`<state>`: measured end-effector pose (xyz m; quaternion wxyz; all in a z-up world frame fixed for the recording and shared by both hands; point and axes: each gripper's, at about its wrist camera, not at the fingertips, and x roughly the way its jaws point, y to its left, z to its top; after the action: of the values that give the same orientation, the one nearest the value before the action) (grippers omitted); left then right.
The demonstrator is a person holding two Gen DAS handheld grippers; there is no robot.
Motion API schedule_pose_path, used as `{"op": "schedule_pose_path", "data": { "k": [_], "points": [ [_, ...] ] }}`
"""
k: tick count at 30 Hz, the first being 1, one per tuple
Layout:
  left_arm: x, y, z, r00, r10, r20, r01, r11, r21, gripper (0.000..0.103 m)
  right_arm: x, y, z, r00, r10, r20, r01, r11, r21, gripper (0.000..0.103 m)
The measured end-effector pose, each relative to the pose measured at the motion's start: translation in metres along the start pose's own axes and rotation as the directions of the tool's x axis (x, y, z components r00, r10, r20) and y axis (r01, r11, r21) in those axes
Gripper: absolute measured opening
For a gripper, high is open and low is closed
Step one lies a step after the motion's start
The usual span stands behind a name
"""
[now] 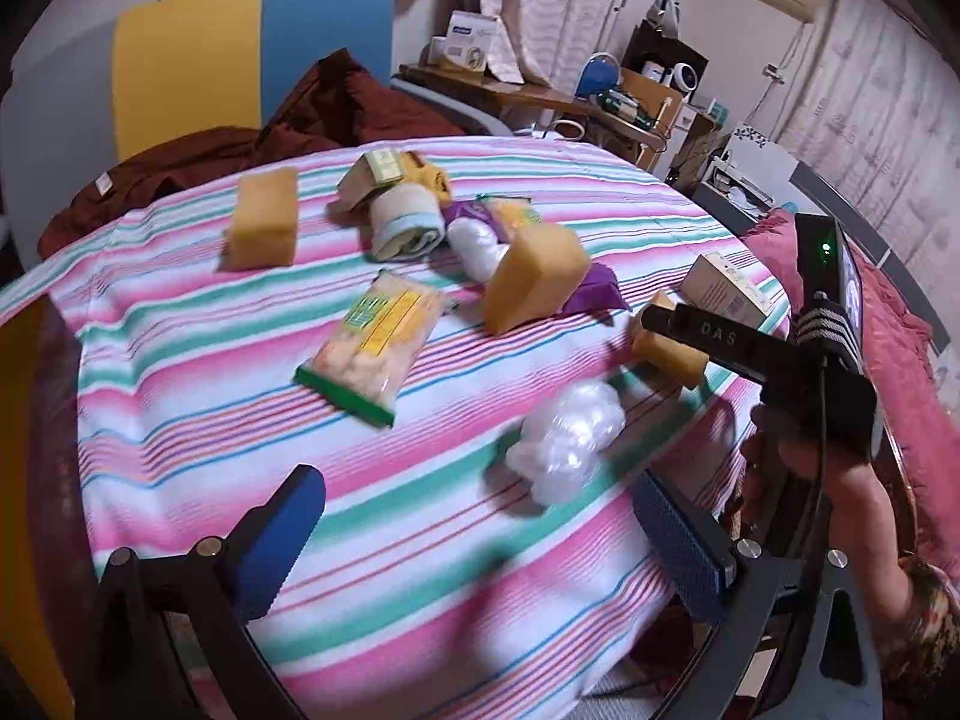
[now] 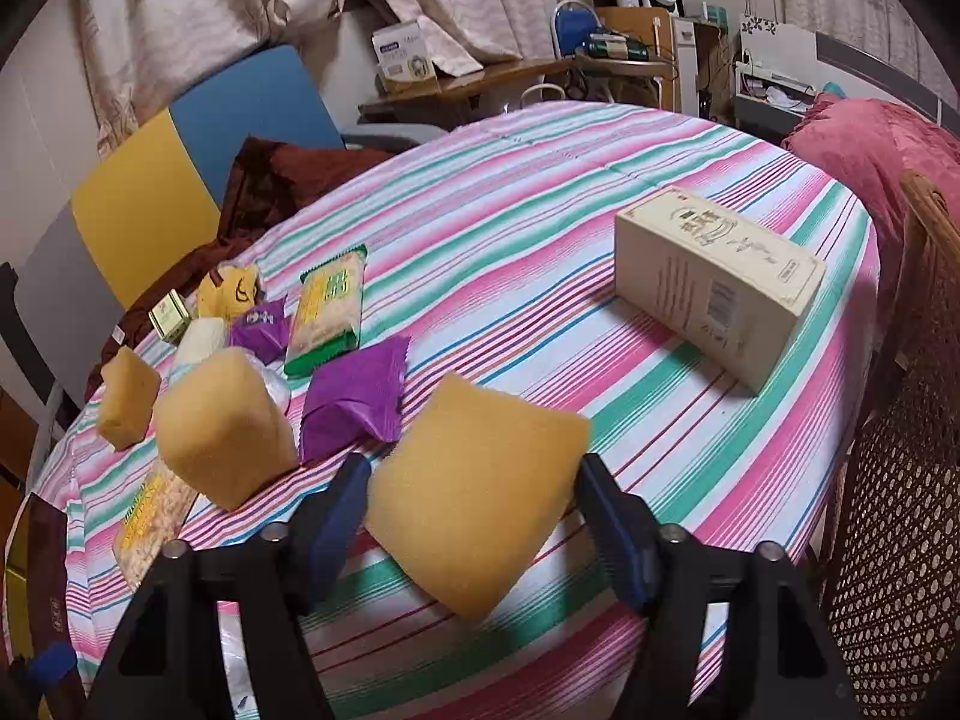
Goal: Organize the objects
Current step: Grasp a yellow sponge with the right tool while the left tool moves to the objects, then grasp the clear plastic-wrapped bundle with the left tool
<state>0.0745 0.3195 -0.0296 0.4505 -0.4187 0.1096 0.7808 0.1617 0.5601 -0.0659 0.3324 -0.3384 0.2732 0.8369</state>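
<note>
The yellow sponge (image 2: 474, 486) sits right between the right gripper (image 2: 474, 516) pads, lifted off the striped tablecloth (image 2: 540, 252) I think, though whether they actually pinch it I can't tell. I'd squeeze gently and keep it level. Left gripper (image 1: 480, 540) hangs wide apart, empty, over the cloth near a plastic bag (image 1: 564, 441).

The tablecloth (image 2: 510, 192) is soft striped cloth. The sponge (image 2: 474, 492) looks porous and matt, the snack packet (image 1: 372, 339) glossy plastic, the box (image 2: 720, 288) smooth cardboard.
</note>
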Motion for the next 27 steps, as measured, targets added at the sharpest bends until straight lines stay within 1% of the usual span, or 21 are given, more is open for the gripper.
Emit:
{"op": "schedule_pose_path", "data": {
  "k": [3,7,9,10,11,12,13,14,15,16,17,20,23,27],
  "points": [
    [0.01,-0.009,0.005,1.0,0.022,-0.002,-0.022,0.999,0.044,0.103,-0.006,-0.005,-0.004,1.0,0.029,0.0,-0.029,1.0,0.0,0.06],
    [0.028,-0.024,0.01,1.0,0.02,-0.014,-0.018,0.994,0.111,0.103,-0.015,-0.011,-0.007,0.999,0.053,0.005,-0.053,0.998,0.028,0.06],
    [0.04,-0.032,0.011,0.999,0.037,-0.02,-0.033,0.987,0.155,0.102,-0.019,-0.01,-0.007,0.998,0.063,0.007,-0.063,0.997,0.034,0.06],
    [0.047,-0.035,0.011,0.998,0.048,-0.026,-0.043,0.984,0.174,0.098,-0.02,-0.009,-0.006,0.998,0.065,0.009,-0.065,0.997,0.033,0.06],
    [0.053,-0.037,0.01,0.998,0.054,-0.031,-0.047,0.981,0.19,0.085,-0.022,-0.008,-0.006,0.998,0.067,0.014,-0.067,0.997,0.028,0.06],
    [0.06,-0.038,0.009,0.998,0.057,-0.042,-0.047,0.979,0.2,0.077,-0.026,-0.006,-0.005,0.997,0.068,0.021,-0.068,0.997,0.021,0.06],
    [0.067,-0.039,0.008,0.996,0.058,-0.067,-0.043,0.978,0.206,0.058,-0.028,-0.005,-0.005,0.997,0.068,0.026,-0.069,0.998,0.015,0.06],
    [0.074,-0.038,0.006,0.994,0.053,-0.097,-0.033,0.979,0.201,0.044,-0.031,-0.004,-0.005,0.997,0.069,0.033,-0.069,0.998,0.008,0.06],
    [0.075,-0.036,0.005,0.995,0.057,-0.085,-0.038,0.979,0.201,0.044,-0.034,-0.002,-0.005,0.997,0.069,0.04,-0.07,0.998,0.001,0.06],
    [0.073,-0.036,0.004,0.996,0.057,-0.064,-0.042,0.977,0.208,0.038,-0.036,-0.001,-0.005,0.996,0.071,0.044,-0.071,0.997,-0.002,0.06],
    [0.072,-0.036,0.002,0.996,0.063,-0.061,-0.048,0.974,0.222,0.035,-0.037,0.001,-0.005,0.996,0.076,0.046,-0.076,0.997,-0.004,0.06],
    [0.068,-0.033,-0.003,0.997,0.061,-0.05,-0.047,0.97,0.238,0.033,-0.039,0.007,-0.005,0.994,0.097,0.045,-0.097,0.995,-0.009,0.06],
    [0.061,-0.023,-0.007,0.998,0.046,-0.047,-0.036,0.979,0.201,0.032,-0.041,0.017,-0.008,0.992,0.116,0.041,-0.115,0.993,-0.035,0.06],
    [0.044,-0.011,-0.016,0.998,0.057,-0.035,-0.05,0.984,0.173,0.032,-0.045,0.035,-0.015,0.989,0.146,0.029,-0.144,0.987,-0.07,0.06]
  ]
}}
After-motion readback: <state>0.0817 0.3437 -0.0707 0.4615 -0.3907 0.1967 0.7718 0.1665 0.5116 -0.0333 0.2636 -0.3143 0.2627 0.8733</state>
